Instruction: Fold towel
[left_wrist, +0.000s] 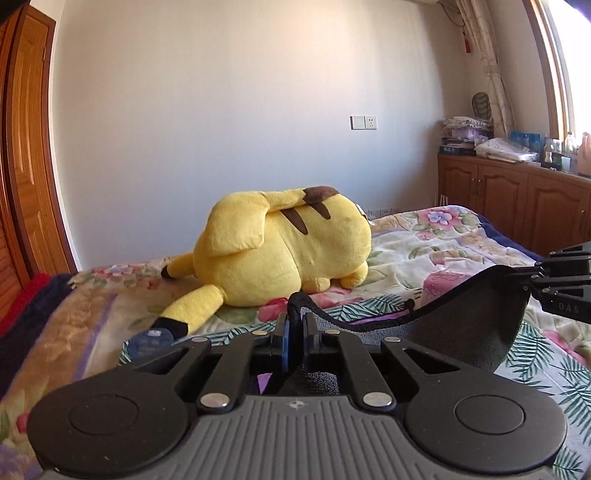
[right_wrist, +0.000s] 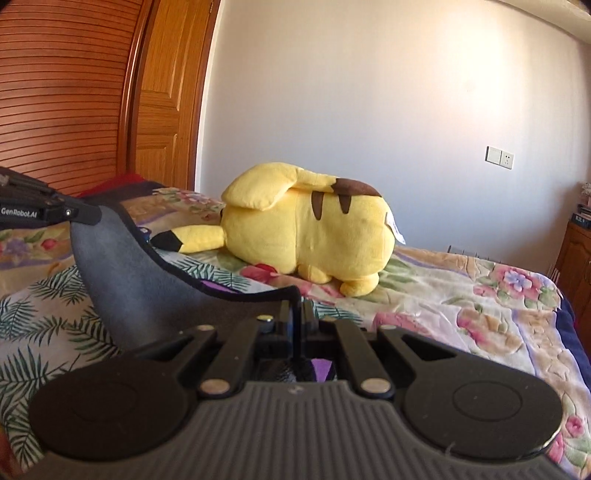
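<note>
With each hand-held gripper, left (left_wrist: 294, 334) and right (right_wrist: 296, 320), pinched on a corner of the grey towel (left_wrist: 476, 325) lifted over the bed (right_wrist: 461, 295), a thin hem could slip free, dropping the sagging span.

My left gripper (left_wrist: 295, 325) is matte black, with two flat linkage bars on each side pinned by round silver rivets, two big round discs, and a grey ribbed plate stamped with a small emblem; one inner pad is blue. My right gripper (right_wrist: 297, 314) has the same build. From the side, white lettering reads "GenRobot.AI" and "DAS"
</note>
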